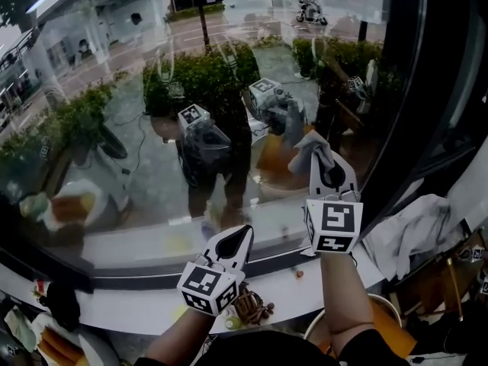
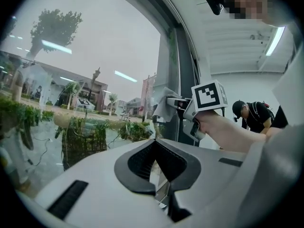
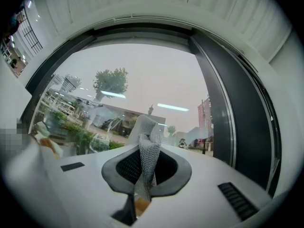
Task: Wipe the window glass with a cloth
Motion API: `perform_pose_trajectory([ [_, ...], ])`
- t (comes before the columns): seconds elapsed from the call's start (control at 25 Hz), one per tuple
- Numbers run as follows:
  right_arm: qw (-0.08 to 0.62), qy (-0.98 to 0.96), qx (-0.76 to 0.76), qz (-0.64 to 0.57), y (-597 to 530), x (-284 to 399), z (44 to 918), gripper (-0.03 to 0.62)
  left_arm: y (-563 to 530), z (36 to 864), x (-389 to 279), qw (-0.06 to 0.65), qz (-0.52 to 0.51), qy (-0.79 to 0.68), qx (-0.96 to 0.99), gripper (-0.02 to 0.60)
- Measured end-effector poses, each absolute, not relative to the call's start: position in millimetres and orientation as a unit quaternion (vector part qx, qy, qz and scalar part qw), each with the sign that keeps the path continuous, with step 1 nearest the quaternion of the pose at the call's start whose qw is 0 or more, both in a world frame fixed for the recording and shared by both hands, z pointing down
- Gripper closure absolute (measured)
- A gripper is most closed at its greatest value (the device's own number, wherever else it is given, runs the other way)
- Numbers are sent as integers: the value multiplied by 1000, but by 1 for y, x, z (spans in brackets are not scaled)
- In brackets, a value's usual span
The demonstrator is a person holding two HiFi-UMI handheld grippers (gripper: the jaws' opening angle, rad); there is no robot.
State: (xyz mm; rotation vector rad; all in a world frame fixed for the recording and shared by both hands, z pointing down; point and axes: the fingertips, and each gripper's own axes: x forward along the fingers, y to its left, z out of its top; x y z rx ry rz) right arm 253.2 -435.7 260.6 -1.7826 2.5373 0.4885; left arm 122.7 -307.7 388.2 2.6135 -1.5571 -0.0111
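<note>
While your right gripper [image 3: 142, 188] clenches the grey cloth [image 3: 147, 146], its bunched end at or just off the window glass [image 1: 130, 151] by the right frame [image 1: 404, 90], your left gripper [image 2: 161, 186] sits closed, empty, above the near sill [image 1: 137, 311]. Wiping judged under way; no cleaned patch distinguishable, leftward pane likely to do

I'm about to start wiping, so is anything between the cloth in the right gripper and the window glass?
Nothing visible does. The cloth, clamped in the right gripper, faces bare window glass directly ahead.
</note>
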Motion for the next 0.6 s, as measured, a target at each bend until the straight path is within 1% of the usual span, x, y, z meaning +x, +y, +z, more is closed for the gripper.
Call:
perform_pose_trajectory([
  [0.36,-4,808,-570,148,-453,241,264,553,-305,386,106,43,-1,-525,850,574],
  [0.6,-6,798,-583,153,-455,223,266,554,-295,394,86,67,4,-529,846,574],
])
